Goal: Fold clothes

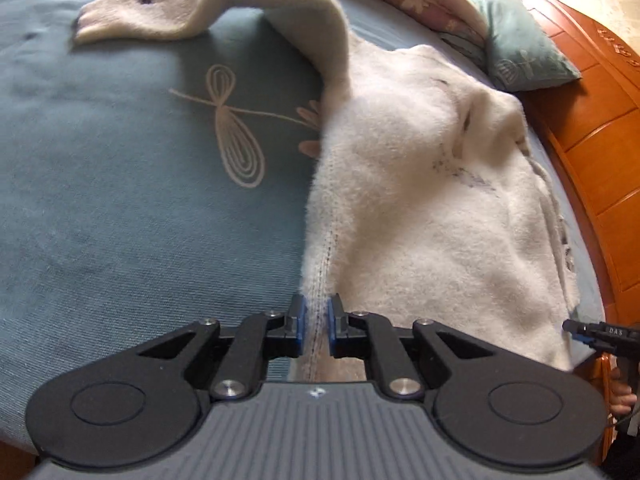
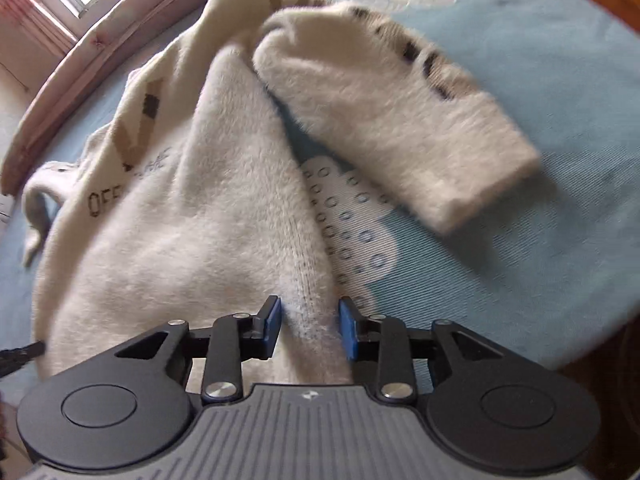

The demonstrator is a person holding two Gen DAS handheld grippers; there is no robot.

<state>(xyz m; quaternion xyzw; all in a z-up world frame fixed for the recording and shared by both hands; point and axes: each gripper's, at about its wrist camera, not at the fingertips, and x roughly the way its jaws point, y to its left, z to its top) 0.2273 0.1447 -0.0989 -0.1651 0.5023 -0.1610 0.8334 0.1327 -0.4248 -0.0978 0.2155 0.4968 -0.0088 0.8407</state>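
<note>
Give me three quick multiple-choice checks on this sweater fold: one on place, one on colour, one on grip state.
1. Where does the sweater lie?
A. on a wooden floor
B. on the bedspread
C. in a basket

2. What colour is the bedspread?
A. blue-grey
B. red
C. black

3. What is the left gripper doing?
A. hanging open over bare bedspread
B. shut on a pillow
C. shut on the sweater's edge

Answers:
1 B, the cream knit spreads over the patterned bed cover in both views.
2 A, the cloth around the sweater is blue-grey with pale flower prints.
3 C, its blue fingers pinch the stitched edge between them.
</note>
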